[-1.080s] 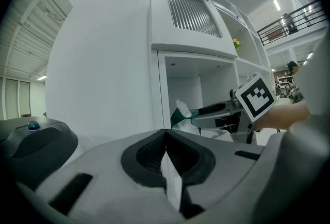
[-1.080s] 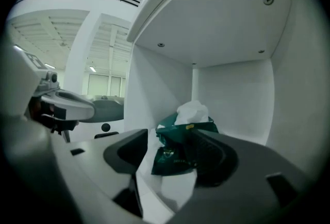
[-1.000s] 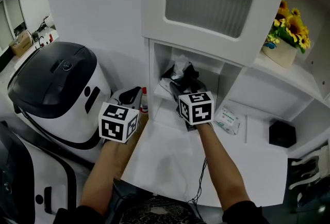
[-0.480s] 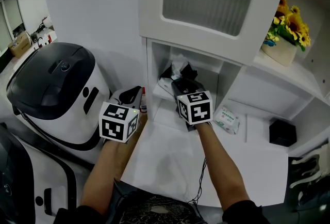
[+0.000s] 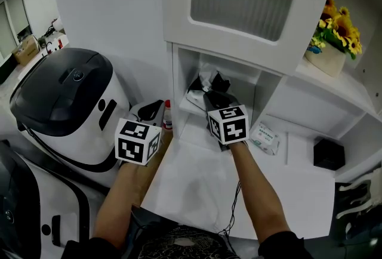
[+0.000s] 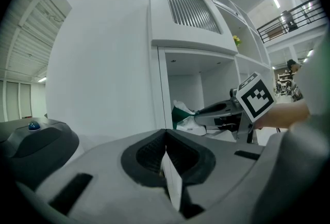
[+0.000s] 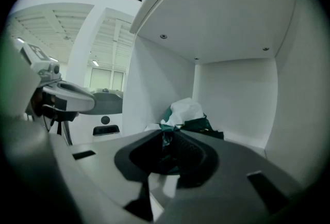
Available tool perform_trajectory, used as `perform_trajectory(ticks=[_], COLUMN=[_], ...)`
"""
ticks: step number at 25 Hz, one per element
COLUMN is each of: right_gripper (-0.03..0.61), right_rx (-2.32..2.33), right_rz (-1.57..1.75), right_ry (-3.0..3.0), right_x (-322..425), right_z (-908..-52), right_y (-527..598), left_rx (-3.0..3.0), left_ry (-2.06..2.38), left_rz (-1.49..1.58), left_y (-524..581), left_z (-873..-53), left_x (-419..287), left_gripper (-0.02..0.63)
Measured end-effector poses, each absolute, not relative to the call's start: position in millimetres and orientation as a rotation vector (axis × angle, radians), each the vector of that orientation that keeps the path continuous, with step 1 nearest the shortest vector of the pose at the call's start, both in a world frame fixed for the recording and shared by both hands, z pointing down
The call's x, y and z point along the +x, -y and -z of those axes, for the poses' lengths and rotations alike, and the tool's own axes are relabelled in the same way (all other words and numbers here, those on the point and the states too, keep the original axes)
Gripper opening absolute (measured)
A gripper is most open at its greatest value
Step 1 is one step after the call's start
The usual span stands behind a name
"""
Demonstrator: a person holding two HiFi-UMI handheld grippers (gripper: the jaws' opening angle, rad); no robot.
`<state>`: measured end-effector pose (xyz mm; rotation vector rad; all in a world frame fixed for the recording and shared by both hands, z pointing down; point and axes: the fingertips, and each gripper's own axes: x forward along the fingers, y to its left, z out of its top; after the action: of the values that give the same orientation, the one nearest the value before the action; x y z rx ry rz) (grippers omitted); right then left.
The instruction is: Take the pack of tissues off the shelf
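The pack of tissues (image 5: pixel 205 81) is dark green with white tissue poking from its top, and it lies in the low shelf cubby (image 5: pixel 186 110). My right gripper (image 5: pixel 212 92) reaches into the cubby. Its jaws are closing, and the pack's near green edge (image 7: pixel 167 134) is pinched between them. The rest of the pack (image 7: pixel 188 113) sits just beyond the fingertips. My left gripper (image 5: pixel 152 110) hovers outside the cubby to the left, shut, with nothing held (image 6: pixel 166 155). The left gripper view shows the right gripper (image 6: pixel 220 110) meeting the pack (image 6: pixel 181 114).
A large white and black appliance (image 5: pixel 65 102) stands at the left. A small red-capped bottle (image 5: pixel 168 114) stands by the cubby's left wall. On the counter to the right are a flat white packet (image 5: pixel 263 138) and a black box (image 5: pixel 329 154). Sunflowers in a pot (image 5: pixel 332 42) sit on the upper shelf.
The right gripper has edged slightly further toward the pack and its jaws have narrowed onto the pack's edge. The left gripper has stayed where it was.
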<state>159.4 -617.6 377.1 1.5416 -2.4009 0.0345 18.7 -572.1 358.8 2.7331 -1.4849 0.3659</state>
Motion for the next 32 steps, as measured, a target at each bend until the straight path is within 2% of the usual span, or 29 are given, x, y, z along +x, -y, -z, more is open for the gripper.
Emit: perform_trajectory(ticks=[16,32], right_gripper=[0.043,0.040], right_rx=[1.654,1.779], right_rz=[0.006,0.073], right_ry=[2.385,2.290], right_x=[155,128], right_z=[-357,-324], right_y=[582,487], left_rx=[2.756,2.830], left_ry=[1.459,1.323], left_rz=[-0.354,-0.307], left_y=[541,473], left_z=[-351,-340], left_x=[1,-36], left_gripper=[0.005,0.005])
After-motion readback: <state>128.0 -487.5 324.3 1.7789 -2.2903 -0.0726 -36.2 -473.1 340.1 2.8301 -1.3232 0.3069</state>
